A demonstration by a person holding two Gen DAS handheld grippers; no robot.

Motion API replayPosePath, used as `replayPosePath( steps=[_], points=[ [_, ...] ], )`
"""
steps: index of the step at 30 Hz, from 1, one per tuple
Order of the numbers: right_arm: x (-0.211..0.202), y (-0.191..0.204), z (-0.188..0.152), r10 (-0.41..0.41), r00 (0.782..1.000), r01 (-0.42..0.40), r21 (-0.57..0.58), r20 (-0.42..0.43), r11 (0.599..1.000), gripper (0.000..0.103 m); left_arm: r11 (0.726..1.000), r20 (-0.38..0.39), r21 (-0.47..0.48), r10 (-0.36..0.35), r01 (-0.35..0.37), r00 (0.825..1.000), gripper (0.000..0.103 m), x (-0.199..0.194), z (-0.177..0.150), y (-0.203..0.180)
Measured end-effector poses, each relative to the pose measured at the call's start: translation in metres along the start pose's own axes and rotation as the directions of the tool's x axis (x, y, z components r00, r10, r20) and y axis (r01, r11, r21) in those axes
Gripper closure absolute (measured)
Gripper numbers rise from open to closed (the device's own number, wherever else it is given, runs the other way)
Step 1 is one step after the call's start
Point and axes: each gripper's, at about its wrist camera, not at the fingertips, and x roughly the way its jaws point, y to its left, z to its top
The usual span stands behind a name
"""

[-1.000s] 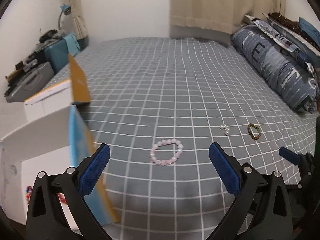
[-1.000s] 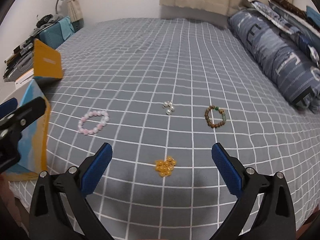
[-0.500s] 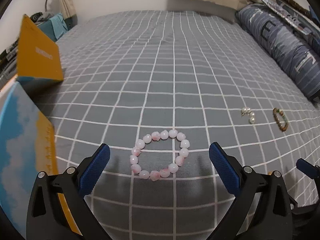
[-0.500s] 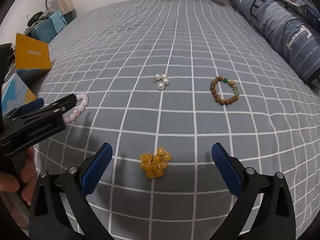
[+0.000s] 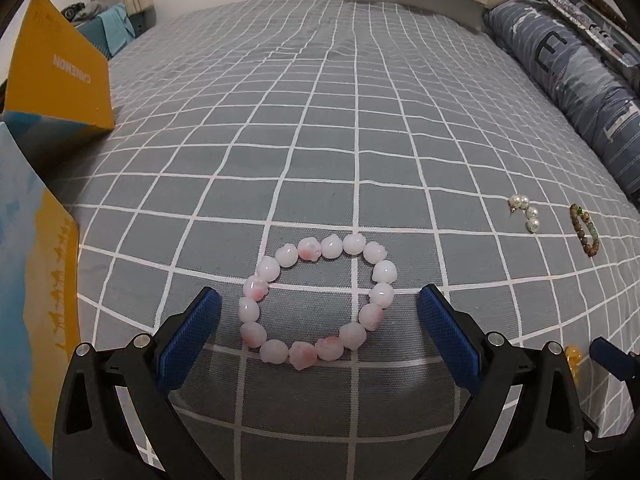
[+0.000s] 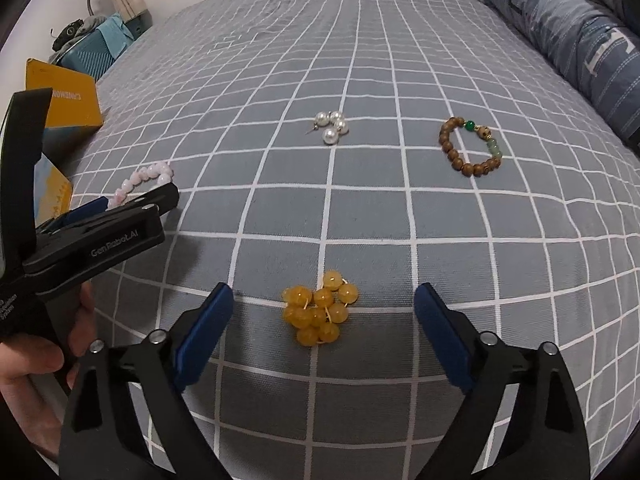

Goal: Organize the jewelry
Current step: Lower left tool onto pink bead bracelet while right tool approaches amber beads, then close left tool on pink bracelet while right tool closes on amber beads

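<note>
A pink bead bracelet (image 5: 318, 302) lies flat on the grey checked bedspread, and my left gripper (image 5: 318, 336) is open with its blue pads on either side of it, low over it. A bunched yellow bead bracelet (image 6: 318, 312) lies between the open pads of my right gripper (image 6: 324, 330). White pearl earrings (image 6: 332, 126) and a brown wooden bead bracelet (image 6: 470, 152) lie farther back. In the right wrist view the left gripper (image 6: 132, 210) shows at the left with the pink bracelet (image 6: 144, 178) partly hidden behind it.
An open box with yellow and blue flaps (image 5: 36, 208) stands at the bed's left edge. A blue striped pillow (image 5: 580, 92) lies along the right side. The pearls (image 5: 526, 212) and brown bracelet (image 5: 586, 230) also show in the left wrist view.
Both grippers have moved forward and down toward the bed. The pink bracelet now lies between the left pads and the yellow beads between the right pads. Both stay open.
</note>
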Motion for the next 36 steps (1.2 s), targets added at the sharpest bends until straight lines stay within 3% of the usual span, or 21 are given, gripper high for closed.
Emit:
replayPosePath(
  steps=[4, 7, 25, 28, 30, 36],
  points=[
    [0.000, 0.000, 0.000, -0.004, 1.000, 0.004, 0.006, -0.001, 1.000, 0.027, 1.000, -0.004, -0.008, -0.009, 0.009, 1.000, 0.008, -0.001, 0.000, 0.000],
    [0.000, 0.001, 0.001, -0.006, 1.000, 0.006, 0.003, -0.002, 1.000, 0.035, 1.000, -0.012, -0.007, 0.000, 0.000, 1.000, 0.016, -0.002, -0.001, 0.000],
    [-0.003, 0.002, 0.000, -0.006, 1.000, 0.006, -0.003, -0.026, 1.000, 0.075, 0.999, -0.046, -0.004, -0.037, 0.037, 0.998, 0.081, -0.011, -0.001, -0.002],
    [-0.003, 0.005, 0.000, -0.013, 1.000, 0.013, -0.008, -0.025, 1.000, 0.078, 0.999, -0.049, -0.012, -0.052, 0.052, 0.997, 0.082, -0.012, -0.002, -0.001],
    [-0.005, 0.005, 0.000, -0.007, 1.000, 0.007, -0.005, -0.020, 1.000, 0.086, 0.998, -0.055, -0.026, -0.056, 0.055, 0.997, 0.083, -0.013, -0.002, 0.001],
    [-0.010, 0.009, 0.000, 0.001, 1.000, -0.001, -0.015, -0.002, 1.000, 0.090, 0.999, -0.035, -0.016, -0.050, 0.050, 0.998, 0.083, -0.020, -0.001, 0.001]
  ],
)
